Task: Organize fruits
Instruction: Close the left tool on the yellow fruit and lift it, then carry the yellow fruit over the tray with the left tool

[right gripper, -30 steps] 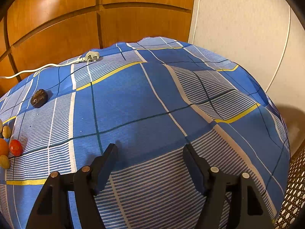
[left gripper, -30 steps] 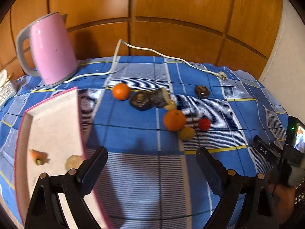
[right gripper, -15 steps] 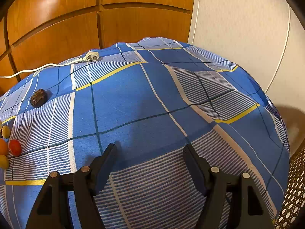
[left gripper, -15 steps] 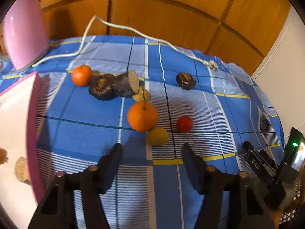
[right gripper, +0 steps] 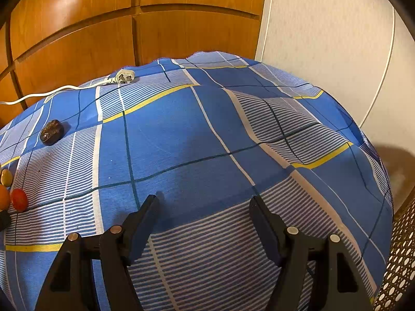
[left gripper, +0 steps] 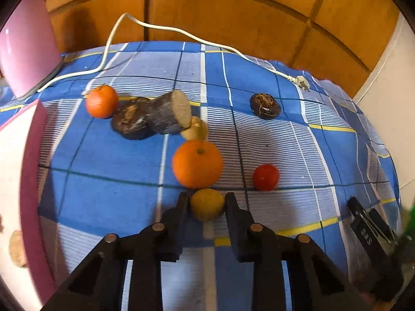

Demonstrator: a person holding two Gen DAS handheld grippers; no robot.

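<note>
Two grippers work over the blue checked cloth [left gripper: 129, 155], and only one matters now. At nine o'clock in the left wrist view lies the pink-rimmed tray [left gripper: 31, 181], the largest thing near and, I judge, where the fruit is meant to go. At twelve o'clock from the left gripper [left gripper: 207, 203], just beyond its tips, sits the big orange [left gripper: 197, 163]; it touches or nearly touches the small yellow fruit [left gripper: 207, 204], which sits right between the fingers. The jaws have just been closing and now pinch that yellow fruit from both sides, the pads pressed against its flanks. It is roundish, with no long axis to speak of, so the grip direction hardly matters. At two o'clock, a little apart, rests the small red fruit [left gripper: 265, 177].

The coming move, as I judge it, turns on the tray lying at nine o'clock from the held fruit: lift, then swing left, clear of the orange.

The right gripper [right gripper: 202, 204] hangs spread and empty over bare cloth, with the fruit far off at its nine o'clock, so the left hand is plainly the nearer.
</note>
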